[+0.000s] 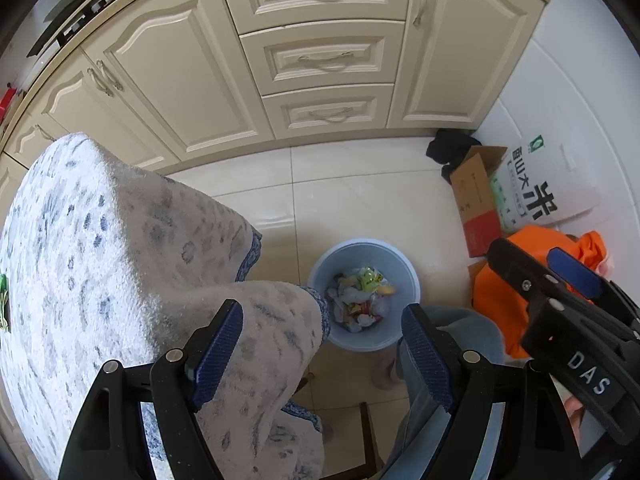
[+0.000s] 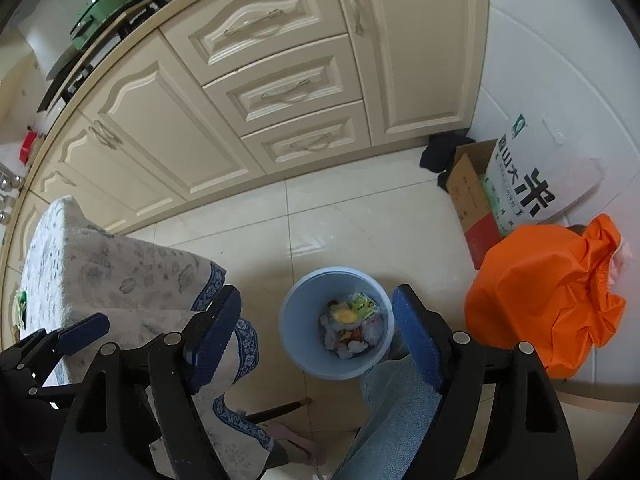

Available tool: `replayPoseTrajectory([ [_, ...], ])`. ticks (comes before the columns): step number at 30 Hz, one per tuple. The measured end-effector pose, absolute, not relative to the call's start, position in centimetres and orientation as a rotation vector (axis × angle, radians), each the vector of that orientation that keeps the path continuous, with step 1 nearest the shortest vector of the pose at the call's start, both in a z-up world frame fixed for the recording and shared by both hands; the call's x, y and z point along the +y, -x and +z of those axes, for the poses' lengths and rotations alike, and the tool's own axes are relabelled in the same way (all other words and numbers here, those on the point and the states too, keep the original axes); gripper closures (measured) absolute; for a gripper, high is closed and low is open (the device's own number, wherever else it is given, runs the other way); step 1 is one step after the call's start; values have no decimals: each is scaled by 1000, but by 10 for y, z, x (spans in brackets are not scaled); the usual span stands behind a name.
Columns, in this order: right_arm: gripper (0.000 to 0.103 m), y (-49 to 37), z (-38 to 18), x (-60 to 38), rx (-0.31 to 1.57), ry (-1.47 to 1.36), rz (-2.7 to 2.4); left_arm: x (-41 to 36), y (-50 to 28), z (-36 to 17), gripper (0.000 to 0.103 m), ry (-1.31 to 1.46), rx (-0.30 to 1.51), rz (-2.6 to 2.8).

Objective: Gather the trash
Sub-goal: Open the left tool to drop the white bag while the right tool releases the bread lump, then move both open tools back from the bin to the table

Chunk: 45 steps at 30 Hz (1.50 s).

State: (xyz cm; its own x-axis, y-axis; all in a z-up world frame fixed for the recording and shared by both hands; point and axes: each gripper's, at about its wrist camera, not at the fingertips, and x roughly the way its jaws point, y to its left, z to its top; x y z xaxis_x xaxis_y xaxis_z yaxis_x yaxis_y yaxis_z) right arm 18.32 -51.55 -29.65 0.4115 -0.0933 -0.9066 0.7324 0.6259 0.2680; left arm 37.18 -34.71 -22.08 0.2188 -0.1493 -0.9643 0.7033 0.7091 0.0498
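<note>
Below our right gripper (image 2: 316, 332) | trash bin (image 2: 294, 344) straight beneath, gripper spread, empty | left gripper (image 1: 322, 350) spread, bin just beyond it

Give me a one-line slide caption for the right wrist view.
Right gripper, jaws open and empty, poised above the blue bin of wrappers beside the cloth-covered table.

"DAS" on right gripper (image 1: 576, 280); "大米" on white sack (image 2: 536, 184) (smaller print illegible).
</note>
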Motion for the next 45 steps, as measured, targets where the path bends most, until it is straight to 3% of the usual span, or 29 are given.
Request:
replayPoseTrajectory([
  [19,20,-181,-235,-506,948,-639,-649,-294,-362,-163,25,-455,1153,-668],
  [37,15,-311,-172,-345,913,-406,-322,-59,-398,-104,20,-212,1083,-348],
  [41,7,-345,-165,-292,927,-337,-238,2,-412,-103,17,-159,1078,-249],
  [45,5,-381,-165,-237,954,-274,-135,62,-434,-111,16,-111,1083,-151],
])
